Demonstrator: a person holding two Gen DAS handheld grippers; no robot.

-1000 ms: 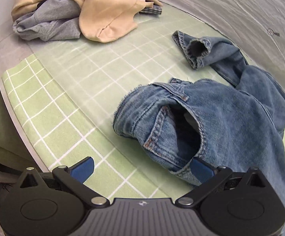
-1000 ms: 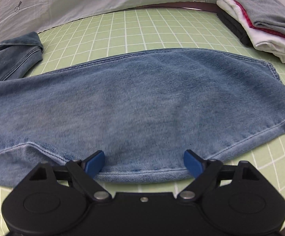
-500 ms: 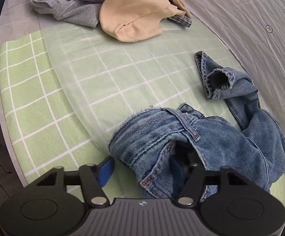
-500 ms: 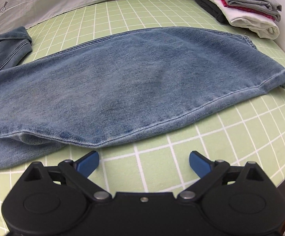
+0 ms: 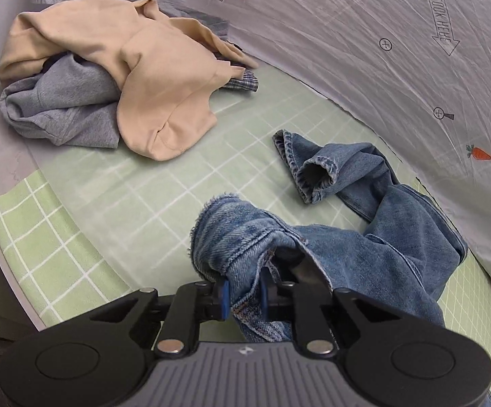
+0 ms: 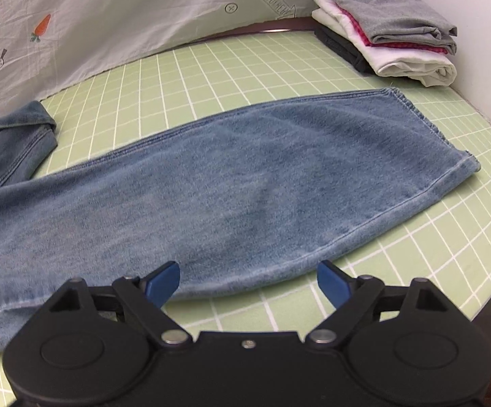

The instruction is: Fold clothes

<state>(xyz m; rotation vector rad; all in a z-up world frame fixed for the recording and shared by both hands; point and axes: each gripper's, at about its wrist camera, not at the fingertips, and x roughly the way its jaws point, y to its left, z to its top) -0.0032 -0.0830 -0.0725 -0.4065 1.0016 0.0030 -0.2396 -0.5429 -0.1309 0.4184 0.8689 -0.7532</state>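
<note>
A pair of blue jeans (image 5: 364,257) lies crumpled on the green checked mat (image 5: 110,203), one leg's cuff curled open farther back. My left gripper (image 5: 243,293) is closing its jaws, and the blue pads pinch a fold of the waistband and hold it raised off the mat. In the right wrist view the other jeans leg (image 6: 245,183) lies flat across the mat. My right gripper (image 6: 247,283) hovers at that leg's near edge. Its jaws stand wide and are closing slightly, and the pads touch no cloth.
A heap of beige and grey clothes (image 5: 137,78) sits at the mat's far left. A folded stack of clothes (image 6: 388,34) stands at the far right corner. A grey sheet with carrot prints (image 5: 381,51) borders the back. The table edge runs along the near left.
The left jaws went from wide open to closed on the waistband, and the denim came up off the mat. The right gripper drew back off the leg's edge, then came over it again, still open.
</note>
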